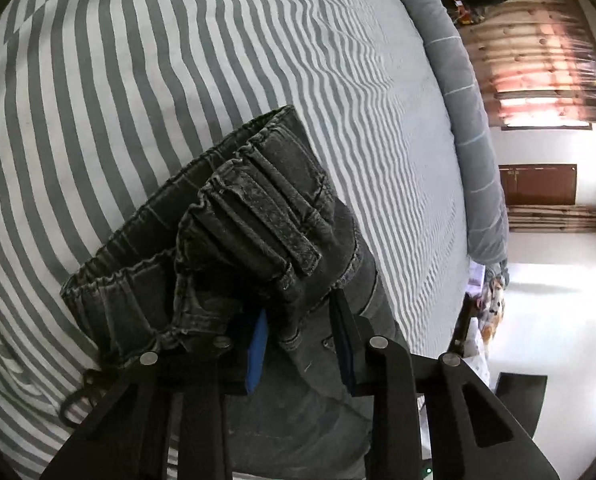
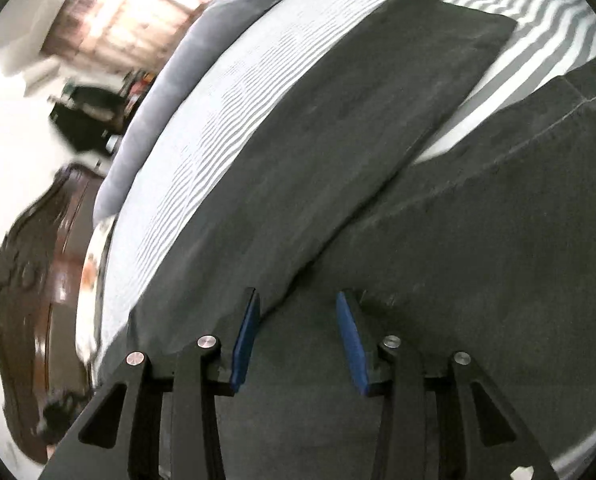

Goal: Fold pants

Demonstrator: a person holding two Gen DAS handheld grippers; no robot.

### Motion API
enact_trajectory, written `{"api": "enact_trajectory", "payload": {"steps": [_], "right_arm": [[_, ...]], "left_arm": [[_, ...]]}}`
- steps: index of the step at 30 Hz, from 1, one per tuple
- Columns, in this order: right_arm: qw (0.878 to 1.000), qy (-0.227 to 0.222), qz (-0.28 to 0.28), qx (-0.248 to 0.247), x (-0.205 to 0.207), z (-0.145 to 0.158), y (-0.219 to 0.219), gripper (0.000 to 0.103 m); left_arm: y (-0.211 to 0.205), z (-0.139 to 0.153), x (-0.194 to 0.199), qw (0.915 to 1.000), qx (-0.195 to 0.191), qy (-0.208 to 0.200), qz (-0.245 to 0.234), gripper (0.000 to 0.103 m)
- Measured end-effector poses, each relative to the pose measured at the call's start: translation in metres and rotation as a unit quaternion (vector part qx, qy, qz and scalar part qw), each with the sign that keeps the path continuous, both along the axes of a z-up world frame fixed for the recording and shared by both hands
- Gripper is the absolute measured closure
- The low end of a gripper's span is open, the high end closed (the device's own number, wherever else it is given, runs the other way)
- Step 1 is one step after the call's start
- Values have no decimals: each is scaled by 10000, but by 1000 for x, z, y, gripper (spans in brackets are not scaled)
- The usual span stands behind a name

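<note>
1. The left gripper [image 1: 301, 344] is pinching the pants [image 1: 234, 216] near the waistband, on the striped bed [image 1: 138, 80].
2. The right gripper [image 2: 298, 336] is hovering narrowly open over the legs; it should be clamping both layers evenly.

Both wrist views angle steeply down, close over the pants [image 1: 234, 232]; they share the striped bed [image 1: 118, 80].

Striped bedsheet [image 1: 178, 80] stretches out ahead of the left gripper, grey and white. Along its far right edge runs a long grey bolster [image 1: 469, 120]. Past that, a wooden wall panel [image 1: 537, 60]. Left of the right gripper, a dark carved wooden headboard [image 2: 30, 280], blurred.
</note>
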State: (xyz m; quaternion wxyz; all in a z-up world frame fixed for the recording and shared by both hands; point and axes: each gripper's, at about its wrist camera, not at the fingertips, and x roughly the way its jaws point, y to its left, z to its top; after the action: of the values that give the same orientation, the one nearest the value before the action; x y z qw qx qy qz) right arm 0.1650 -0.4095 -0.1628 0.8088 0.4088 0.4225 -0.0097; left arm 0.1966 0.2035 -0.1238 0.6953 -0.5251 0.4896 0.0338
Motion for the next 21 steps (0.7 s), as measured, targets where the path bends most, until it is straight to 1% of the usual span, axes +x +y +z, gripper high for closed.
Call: {"api": "enact_trajectory", "payload": {"steps": [3,8,10,11,12,13,14,15,17,19,21], "right_arm": [[9996,-16,-228,189,14,-4,-17,65],[9991,-64,-414,1,40,-4,-34,65],[9988,-70,-475,47,47,-6,-40,66],[9987,-108,-499,72,50,-6,-44,68],[9986,-116,-505,37,53,-4,-45,81],[9987,-100,-498,-15,54,-4,-46,91],[9987,-82,-506,-53,55,-3,-48,96],[9988,-126,-477,32,55,-2,-49,97],[9989,-190,-419,-93,53,6,-50,98],[9988,-296,-326,-215,52,16,-52,99],[9981,-434,-279,-344,50,36,-52,99]], "left_arm": [[3,-5,-1,10000,20,44,18,72],[4,-13,8,9999,33,142,91,72],[3,-13,13,9998,110,122,78,72],[2,-13,13,9998,158,137,64,72],[1,-12,13,9997,194,131,63,80],[1,-12,14,9997,220,98,33,94],[-1,-10,17,9996,273,82,3,95],[-2,-8,17,9995,311,67,17,95],[-3,0,21,9993,383,-2,19,96],[-4,14,26,9992,376,-163,13,96],[-5,34,32,9983,410,-397,-92,97]]}}
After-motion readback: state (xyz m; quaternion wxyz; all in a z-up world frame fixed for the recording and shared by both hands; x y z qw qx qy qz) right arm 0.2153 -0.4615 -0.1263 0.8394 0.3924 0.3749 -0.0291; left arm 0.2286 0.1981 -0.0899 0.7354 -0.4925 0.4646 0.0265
